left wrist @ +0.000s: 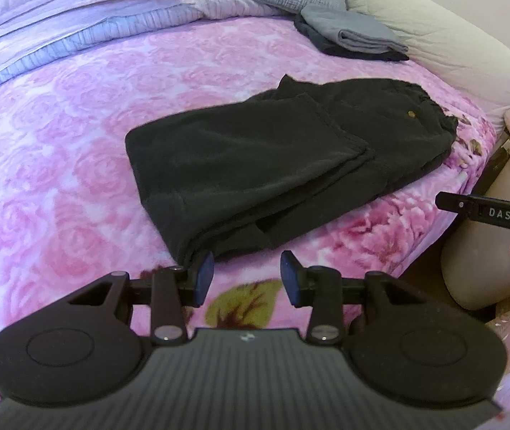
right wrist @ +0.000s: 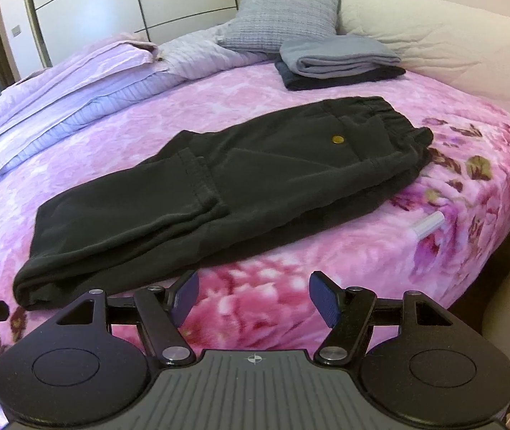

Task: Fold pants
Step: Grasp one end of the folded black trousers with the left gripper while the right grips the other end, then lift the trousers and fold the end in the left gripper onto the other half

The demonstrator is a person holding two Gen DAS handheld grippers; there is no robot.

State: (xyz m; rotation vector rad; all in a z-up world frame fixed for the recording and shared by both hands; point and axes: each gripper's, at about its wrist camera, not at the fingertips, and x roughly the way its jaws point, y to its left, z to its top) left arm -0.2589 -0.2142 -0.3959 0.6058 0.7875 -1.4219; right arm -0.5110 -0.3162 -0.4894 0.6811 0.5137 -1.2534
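Black pants [left wrist: 273, 157] [right wrist: 219, 186] lie folded on the pink floral bedspread [left wrist: 58, 143] [right wrist: 290, 286], legs doubled back over the seat, the elastic waistband toward the right and a brass button showing on top. My left gripper [left wrist: 247, 279] is open, just in front of the near folded edge, holding nothing. My right gripper [right wrist: 253, 297] is open too, over the bedspread short of the pants' near edge, with nothing between its blue pads. A black part of the right gripper [left wrist: 487, 211] shows at the right edge of the left wrist view.
A grey folded garment on a dark one [left wrist: 355, 36] [right wrist: 341, 61] sits at the back of the bed by a grey cushion [right wrist: 283, 18] and a cream duvet [right wrist: 434, 39]. Lilac bedding [right wrist: 76, 82] is piled at the left. A small white tube [right wrist: 430, 225] lies near the right bed edge.
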